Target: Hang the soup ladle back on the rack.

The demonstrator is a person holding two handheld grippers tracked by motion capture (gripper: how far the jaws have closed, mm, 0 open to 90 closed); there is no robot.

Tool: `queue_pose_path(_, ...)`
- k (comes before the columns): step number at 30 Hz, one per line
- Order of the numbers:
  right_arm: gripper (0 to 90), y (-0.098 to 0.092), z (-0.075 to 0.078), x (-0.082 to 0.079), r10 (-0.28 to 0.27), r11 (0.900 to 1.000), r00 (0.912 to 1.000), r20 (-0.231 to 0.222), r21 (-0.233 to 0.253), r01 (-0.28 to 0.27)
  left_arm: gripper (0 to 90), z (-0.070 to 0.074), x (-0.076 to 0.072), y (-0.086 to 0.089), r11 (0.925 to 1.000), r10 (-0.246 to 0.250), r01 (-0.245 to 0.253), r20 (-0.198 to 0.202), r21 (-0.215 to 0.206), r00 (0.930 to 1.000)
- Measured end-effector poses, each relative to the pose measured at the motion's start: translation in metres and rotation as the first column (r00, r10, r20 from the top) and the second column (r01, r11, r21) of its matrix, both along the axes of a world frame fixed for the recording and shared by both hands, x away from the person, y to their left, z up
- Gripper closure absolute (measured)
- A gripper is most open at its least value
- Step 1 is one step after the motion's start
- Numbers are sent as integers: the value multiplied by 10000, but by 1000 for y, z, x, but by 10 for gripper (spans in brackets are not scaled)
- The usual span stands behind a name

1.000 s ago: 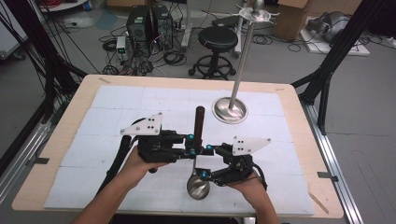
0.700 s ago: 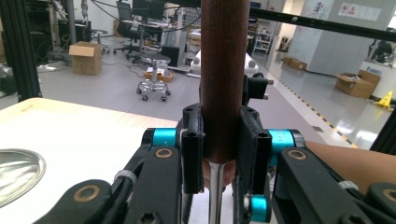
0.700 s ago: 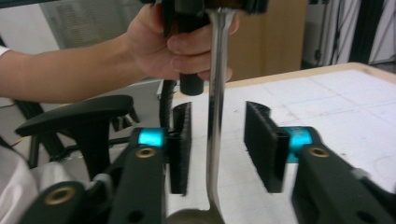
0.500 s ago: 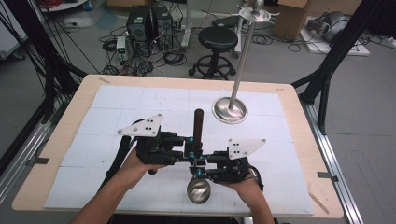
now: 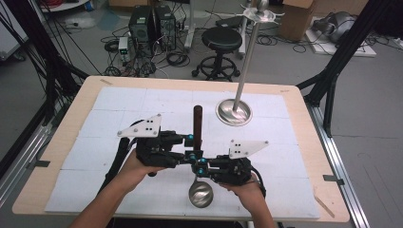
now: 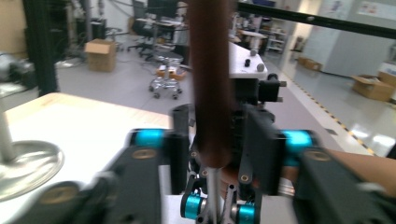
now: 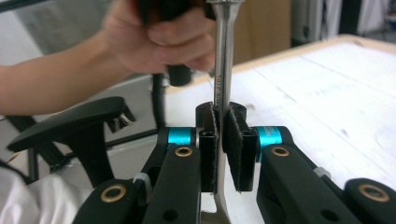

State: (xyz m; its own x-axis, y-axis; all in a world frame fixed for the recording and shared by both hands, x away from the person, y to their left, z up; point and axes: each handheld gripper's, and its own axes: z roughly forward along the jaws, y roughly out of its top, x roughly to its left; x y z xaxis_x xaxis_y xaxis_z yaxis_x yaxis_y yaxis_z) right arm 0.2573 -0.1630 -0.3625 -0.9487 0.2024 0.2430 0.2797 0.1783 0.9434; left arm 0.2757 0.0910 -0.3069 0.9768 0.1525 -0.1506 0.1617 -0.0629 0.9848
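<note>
High view: the table (image 5: 309, 123) carries a steel stand (image 5: 234, 112) at its far right. Near the middle lies a ladle (image 5: 197, 156), brown handle pointing far, bowl at the near edge. The left gripper (image 5: 189, 140) is clamped on the brown handle (image 6: 210, 84); the right gripper (image 7: 223, 140) is clamped on the metal shaft (image 7: 222, 70) just nearer.

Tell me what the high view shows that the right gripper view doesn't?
High view: the ladle's shiny round steel bowl, its dark brown wooden handle, and the tall silver stand on a round base. Right gripper view: tiny stamped marks on the ladle's thin steel stem, seen close up. Both: the right claw shut on that stem, and the white padded table.
</note>
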Motion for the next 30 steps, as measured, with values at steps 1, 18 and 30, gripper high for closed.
queue_pose_path(1,838,1,0,0,-230,9996,9997,-2,-148,230,538,0,-1,1,9994,307,-309,108,182,9995)
queue_pose_path(18,838,12,3,-6,-2576,9570,9662,15,-1379,2554,516,4,0,-6,9753,2118,-2128,218,594,9771)
queue_pose_path(30,838,17,3,-11,-3199,9354,9474,77,-1562,3171,611,1,3,-13,9704,2274,-2262,-41,844,9738)
